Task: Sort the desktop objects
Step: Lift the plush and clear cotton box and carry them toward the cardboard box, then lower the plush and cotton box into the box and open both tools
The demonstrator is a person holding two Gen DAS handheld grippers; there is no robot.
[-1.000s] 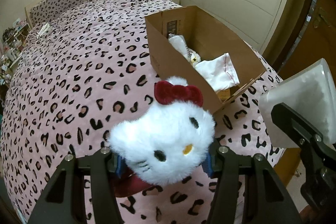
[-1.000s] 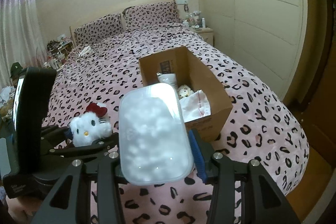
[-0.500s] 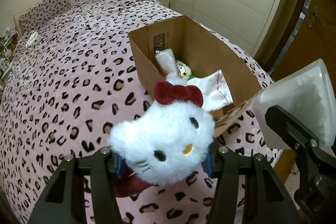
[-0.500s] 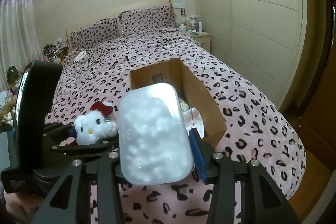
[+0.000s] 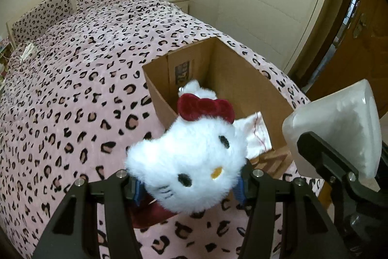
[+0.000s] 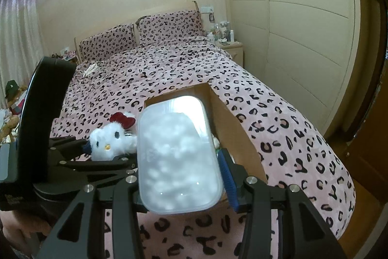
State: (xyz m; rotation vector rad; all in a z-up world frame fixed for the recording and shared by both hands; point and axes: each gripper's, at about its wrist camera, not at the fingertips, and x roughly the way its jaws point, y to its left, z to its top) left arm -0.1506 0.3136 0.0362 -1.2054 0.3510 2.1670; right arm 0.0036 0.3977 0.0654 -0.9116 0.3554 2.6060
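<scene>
We clench the white cat plush in our left gripper, above the leopard-print bedspread. Our right gripper clamps a frosted plastic box. The open cardboard carton lies at twelve o'clock from the plush.

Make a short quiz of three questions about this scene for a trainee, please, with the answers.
1. True or false: the left claw holds a plush cat.
2. What does the right claw grip? A) a book B) a frosted plastic tub C) a pillow
3. Fill in: the open cardboard ___ stands on the bed and already holds white cloth.

Key: 1 true; 2 B; 3 box.
</scene>
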